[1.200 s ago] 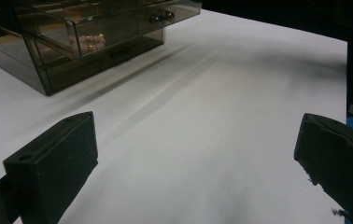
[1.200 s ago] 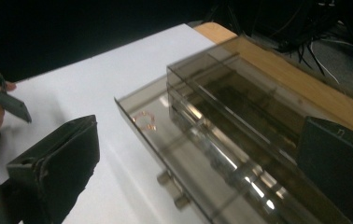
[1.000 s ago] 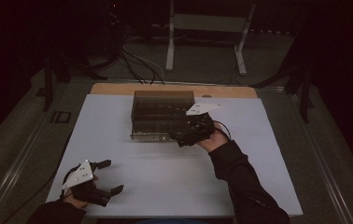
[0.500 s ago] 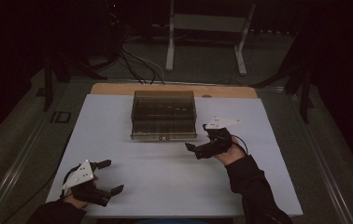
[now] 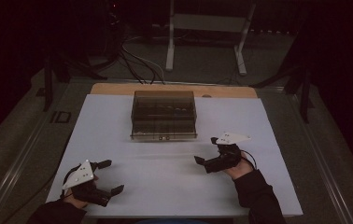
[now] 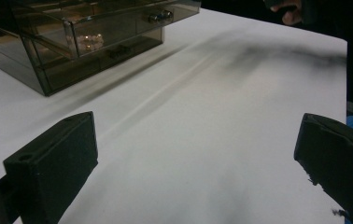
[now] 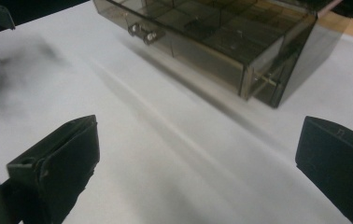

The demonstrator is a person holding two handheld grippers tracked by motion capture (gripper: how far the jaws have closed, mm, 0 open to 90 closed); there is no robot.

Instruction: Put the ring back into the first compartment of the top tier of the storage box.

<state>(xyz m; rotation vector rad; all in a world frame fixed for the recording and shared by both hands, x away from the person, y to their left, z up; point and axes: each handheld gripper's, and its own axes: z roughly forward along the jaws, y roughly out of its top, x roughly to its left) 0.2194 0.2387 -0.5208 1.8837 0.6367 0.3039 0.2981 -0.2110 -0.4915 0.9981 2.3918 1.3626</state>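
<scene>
High view: nearest the person, the left gripper (image 5: 110, 177) rests low on the white table (image 5: 174, 186), jaws spread wide and holding nothing. Across from it, slightly farther out, the right gripper (image 5: 205, 150) points leftward, likewise gaping and empty. Beyond both, between them and well apart, sits the smoky drawer box (image 5: 164, 115), its front knobs (image 7: 143, 32) facing them.

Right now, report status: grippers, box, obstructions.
Left gripper open, empty. Right gripper open, empty. Smoked drawer box shut, untouched. White table between them bare.
</scene>
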